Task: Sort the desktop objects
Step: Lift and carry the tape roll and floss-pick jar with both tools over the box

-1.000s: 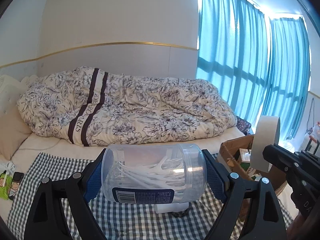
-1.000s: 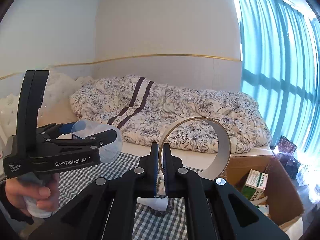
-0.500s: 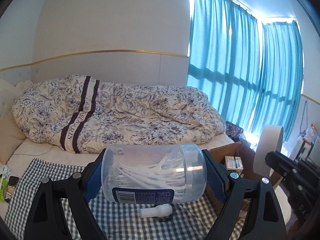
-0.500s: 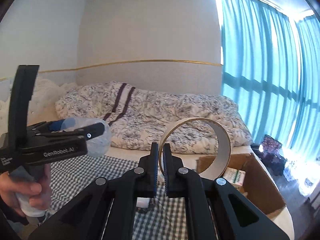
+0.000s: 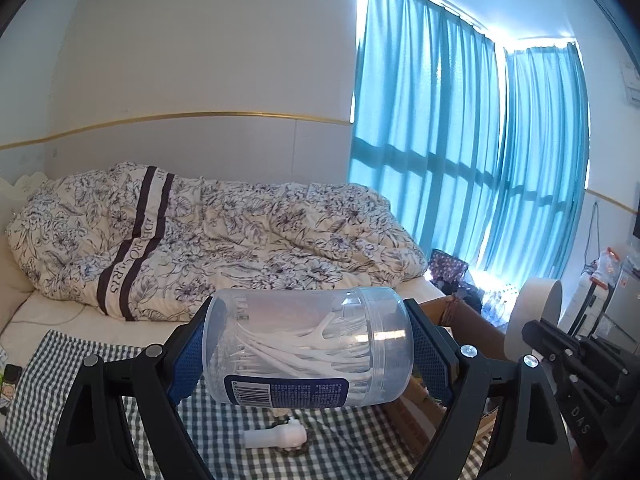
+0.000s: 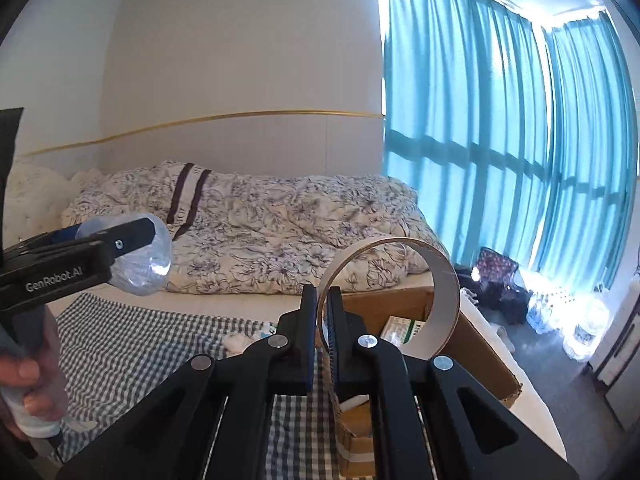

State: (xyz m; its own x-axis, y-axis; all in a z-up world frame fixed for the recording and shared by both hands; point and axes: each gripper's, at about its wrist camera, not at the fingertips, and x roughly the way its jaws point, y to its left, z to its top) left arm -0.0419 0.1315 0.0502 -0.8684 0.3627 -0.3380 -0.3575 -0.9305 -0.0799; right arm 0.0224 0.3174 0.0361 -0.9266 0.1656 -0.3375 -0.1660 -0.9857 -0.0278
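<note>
My left gripper is shut on a clear plastic jar of floss picks, held sideways in the air above the checked cloth. In the right wrist view the same jar shows at the left, with a hand on the left gripper's handle. My right gripper is shut on the rim of a tape roll, held upright above the open cardboard box. The roll also appears at the right of the left wrist view.
A small white tube lies on the checked cloth below the jar. The cardboard box holds a green-and-white carton. Behind stands a bed with a floral duvet. Blue curtains cover the window at right, with bags on the floor.
Both grippers have swung to the right with their loads still held; the bed has slid left in view and the cardboard box now lies under the tape roll.
</note>
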